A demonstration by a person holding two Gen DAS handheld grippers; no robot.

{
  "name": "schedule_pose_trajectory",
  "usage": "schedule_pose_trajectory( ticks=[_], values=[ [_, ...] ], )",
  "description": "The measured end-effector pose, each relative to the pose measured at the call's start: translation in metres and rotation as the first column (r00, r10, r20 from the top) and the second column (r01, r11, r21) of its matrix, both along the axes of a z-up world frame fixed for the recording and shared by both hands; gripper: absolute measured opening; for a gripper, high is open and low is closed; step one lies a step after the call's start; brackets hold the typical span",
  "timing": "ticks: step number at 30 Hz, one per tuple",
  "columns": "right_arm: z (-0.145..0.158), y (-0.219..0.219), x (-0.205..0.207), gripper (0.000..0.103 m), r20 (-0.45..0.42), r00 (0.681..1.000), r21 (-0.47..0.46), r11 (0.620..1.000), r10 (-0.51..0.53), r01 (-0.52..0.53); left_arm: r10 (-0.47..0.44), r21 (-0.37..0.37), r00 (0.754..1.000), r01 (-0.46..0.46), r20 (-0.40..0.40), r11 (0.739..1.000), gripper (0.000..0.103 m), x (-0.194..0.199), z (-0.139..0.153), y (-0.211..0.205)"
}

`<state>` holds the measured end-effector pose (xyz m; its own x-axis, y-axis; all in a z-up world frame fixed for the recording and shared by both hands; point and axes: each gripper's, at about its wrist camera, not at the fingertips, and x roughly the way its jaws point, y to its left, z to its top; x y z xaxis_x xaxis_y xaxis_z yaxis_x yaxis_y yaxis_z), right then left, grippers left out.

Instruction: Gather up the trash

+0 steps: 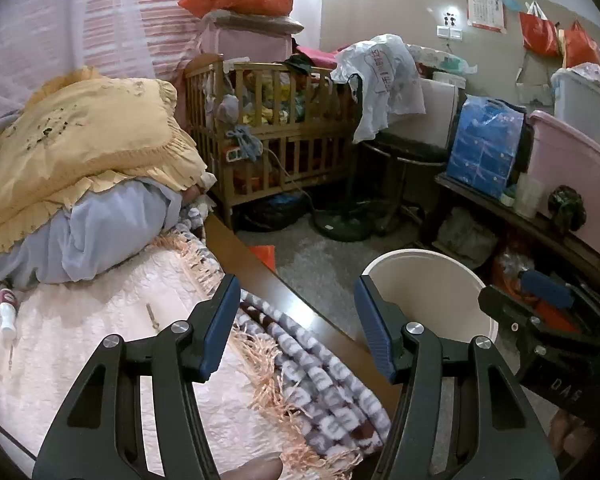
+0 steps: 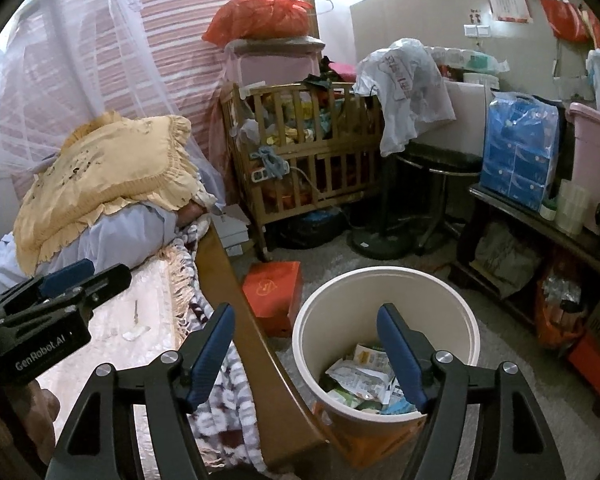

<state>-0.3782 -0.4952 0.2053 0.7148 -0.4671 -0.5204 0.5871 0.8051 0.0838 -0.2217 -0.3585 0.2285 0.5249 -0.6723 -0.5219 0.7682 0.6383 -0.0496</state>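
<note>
- The right gripper (image 2: 306,354) has its jaws spread with nothing between them; it hangs over the bed's wooden edge (image 2: 236,292) and the near rim of the bucket (image 2: 384,280).
- The left gripper (image 1: 298,322) is also spread and empty, above the fringed blanket (image 1: 320,384) at the bed's edge.
- The white bucket stands on the floor just beside the bed; crumpled wrappers and paper (image 2: 360,380) lie in its bottom.
- An orange box (image 2: 274,296) lies on the floor between bucket and bed.
- A small scrap (image 2: 134,330) lies on the pink bedspread (image 2: 112,360).
</note>
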Motion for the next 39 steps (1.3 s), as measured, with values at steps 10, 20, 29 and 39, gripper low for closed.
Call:
schedule_pose_trajectory(
  ticks=[10,20,29,39],
  values=[
    [0.0001,-0.0032,-0.0027,0.073,0.002,1.000,0.012,1.000,-0.003,0.003,-0.012,0.001,1.000,0.012,-0.008,1.000,0.058,-0.0016,-0.0018,-0.0012],
    [-0.0004,-0.0048,-0.0038,0.074,-0.002,1.000,0.015,1.000,-0.004,0.004,-0.019,-0.001,1.000,0.019,-0.020,1.000,0.058,0.0014,-0.0031,0.0014],
    [-0.0004,-0.0057,-0.0033,0.074,-0.004,1.000,0.015,1.000,-0.002,0.002,-0.023,-0.002,0.999,0.023,-0.029,1.000,0.058,0.0000,-0.0041,0.0005],
    [-0.0055,-0.0094,-0.0068,0.075,-0.011,1.000,0.022,1.000,-0.002,0.002,-0.023,-0.003,0.999,0.023,-0.040,1.000,0.058,0.0005,-0.0068,-0.0003]
  ],
)
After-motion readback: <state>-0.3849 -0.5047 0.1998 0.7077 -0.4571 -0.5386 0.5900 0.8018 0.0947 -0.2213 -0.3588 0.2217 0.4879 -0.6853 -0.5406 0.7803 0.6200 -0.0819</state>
